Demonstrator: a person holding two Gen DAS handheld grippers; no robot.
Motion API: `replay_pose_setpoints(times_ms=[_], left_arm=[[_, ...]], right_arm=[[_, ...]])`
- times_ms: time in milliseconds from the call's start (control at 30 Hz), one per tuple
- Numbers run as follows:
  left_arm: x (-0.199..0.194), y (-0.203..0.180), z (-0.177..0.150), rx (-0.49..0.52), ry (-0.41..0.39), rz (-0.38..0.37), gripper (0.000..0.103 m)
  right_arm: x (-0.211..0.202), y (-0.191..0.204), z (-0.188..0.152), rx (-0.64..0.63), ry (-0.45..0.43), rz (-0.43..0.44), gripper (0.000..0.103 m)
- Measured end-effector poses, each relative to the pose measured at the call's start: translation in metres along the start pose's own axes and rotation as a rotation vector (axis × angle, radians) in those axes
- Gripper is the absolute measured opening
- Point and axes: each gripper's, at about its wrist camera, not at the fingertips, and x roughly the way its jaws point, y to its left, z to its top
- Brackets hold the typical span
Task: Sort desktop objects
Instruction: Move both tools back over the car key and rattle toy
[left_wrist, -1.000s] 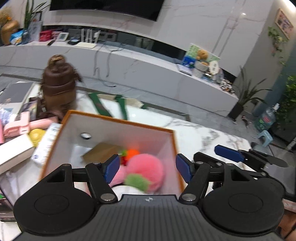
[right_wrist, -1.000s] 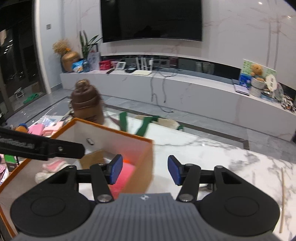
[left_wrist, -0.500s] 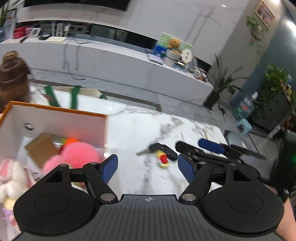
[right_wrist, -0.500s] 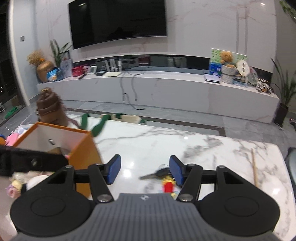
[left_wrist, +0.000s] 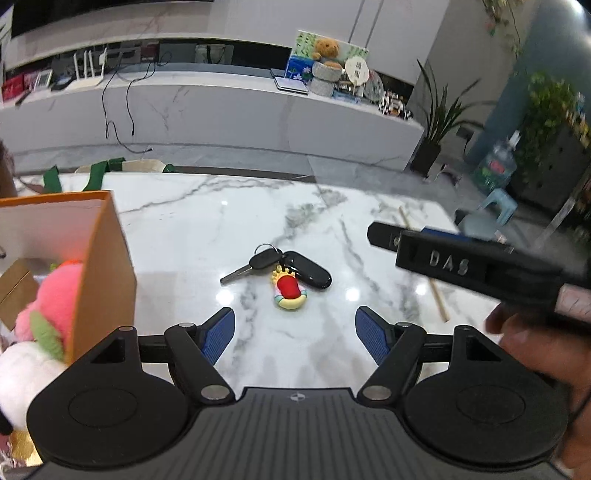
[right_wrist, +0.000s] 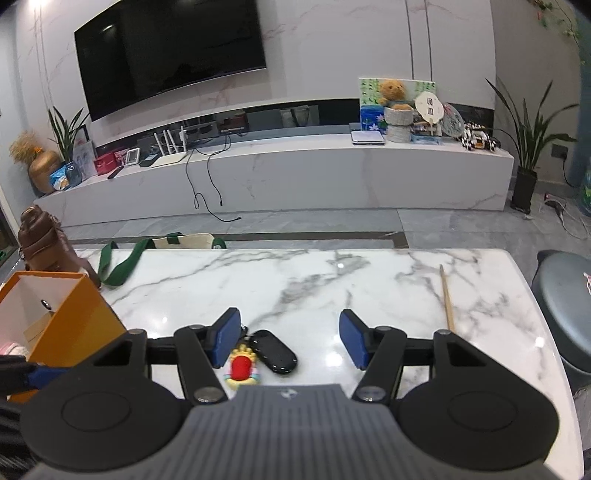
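A key bunch (left_wrist: 275, 271) with a black fob, a metal key and a red and yellow charm (left_wrist: 289, 293) lies on the white marble table (left_wrist: 207, 229). My left gripper (left_wrist: 294, 334) is open and empty, just short of the keys. My right gripper (right_wrist: 290, 339) is open and empty, right over the fob (right_wrist: 274, 351) and charm (right_wrist: 242, 369). It also shows in the left wrist view (left_wrist: 458, 260), to the right of the keys. The orange box (left_wrist: 99, 258) at left holds a pink plush toy (left_wrist: 51, 299).
A wooden stick (right_wrist: 447, 297) lies on the table's right side. A brown bottle (right_wrist: 40, 242) and a green-strapped tote bag (right_wrist: 159, 247) stand at the far left edge. A grey stool (right_wrist: 565, 291) stands beyond the right edge.
Both grippers have swung right, away from the orange box, and now face the key bunch. The right gripper has come down close over the keys. Both stay open.
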Motion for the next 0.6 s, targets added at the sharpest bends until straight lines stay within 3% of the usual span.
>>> replay_pose_setpoints(times_ms=[233,333,600], left_arm=[[0.037,-0.018,-0.008,0.035,-0.002,0.042,0.085],[0.048,-0.017,-0.009,0.012,-0.025,0.054,0.085],[0.078,-0.01,-0.013,-0.054,-0.026,0.098,0.083]], right_arm=[[0.012,-0.017,-0.004,0.031,0.023,0.017,0.063],[0.02,-0.021,-0.007,0.034,0.048,0.028,0.069],[0.054,-0.019,-0.013,0.018,0.12,0.051,0.069]])
